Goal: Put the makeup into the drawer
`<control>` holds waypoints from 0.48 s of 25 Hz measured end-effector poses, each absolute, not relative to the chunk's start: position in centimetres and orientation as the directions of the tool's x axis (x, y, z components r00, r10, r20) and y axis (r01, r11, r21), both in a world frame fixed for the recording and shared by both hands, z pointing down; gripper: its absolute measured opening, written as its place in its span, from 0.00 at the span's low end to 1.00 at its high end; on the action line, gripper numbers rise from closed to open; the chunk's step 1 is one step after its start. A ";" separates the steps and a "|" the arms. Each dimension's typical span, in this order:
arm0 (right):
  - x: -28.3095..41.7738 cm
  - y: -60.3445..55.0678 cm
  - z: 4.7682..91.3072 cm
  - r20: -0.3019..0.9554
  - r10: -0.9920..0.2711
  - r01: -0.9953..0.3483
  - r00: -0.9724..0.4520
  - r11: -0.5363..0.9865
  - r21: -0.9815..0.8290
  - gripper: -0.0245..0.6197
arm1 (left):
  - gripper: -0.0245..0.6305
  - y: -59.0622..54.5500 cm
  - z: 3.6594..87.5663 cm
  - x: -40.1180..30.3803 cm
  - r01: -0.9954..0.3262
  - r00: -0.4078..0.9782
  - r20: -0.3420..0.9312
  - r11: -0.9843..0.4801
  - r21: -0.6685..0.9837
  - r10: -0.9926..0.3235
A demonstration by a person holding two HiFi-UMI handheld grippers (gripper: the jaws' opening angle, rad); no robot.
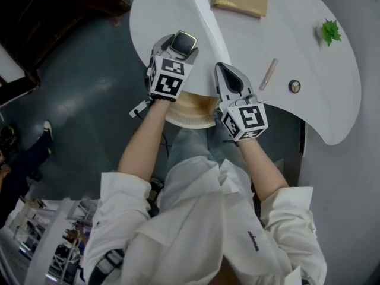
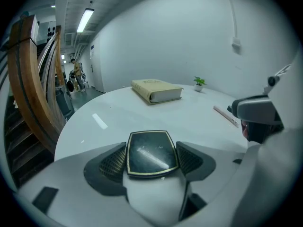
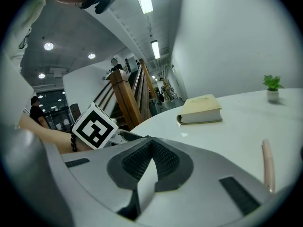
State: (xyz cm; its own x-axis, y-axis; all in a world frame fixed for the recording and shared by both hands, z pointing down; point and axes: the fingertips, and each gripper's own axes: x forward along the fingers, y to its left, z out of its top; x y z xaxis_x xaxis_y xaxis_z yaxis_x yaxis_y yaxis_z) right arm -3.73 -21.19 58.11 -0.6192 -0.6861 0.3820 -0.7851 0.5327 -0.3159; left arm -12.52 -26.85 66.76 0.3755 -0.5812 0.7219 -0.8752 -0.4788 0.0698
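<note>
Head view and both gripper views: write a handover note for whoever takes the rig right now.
Left gripper: shut on the black, gold-rimmed compact, held above the white table near its front edge.
Right gripper: shut, empty.
On the table, right of the right gripper: pink tube and small round pot.
Drawer: appears to stand open under the table edge, between the grippers.
Done: compact picked up.
Left: compact into the drawer, then probably the tube and pot.
</note>
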 end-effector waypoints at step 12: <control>-2.9 -19.6 58.1 0.386 -0.675 -0.777 -0.629 0.545 -0.315 0.06 | 0.56 -24.8 66.0 -11.1 -0.872 0.410 0.702 -0.476 0.113 -0.583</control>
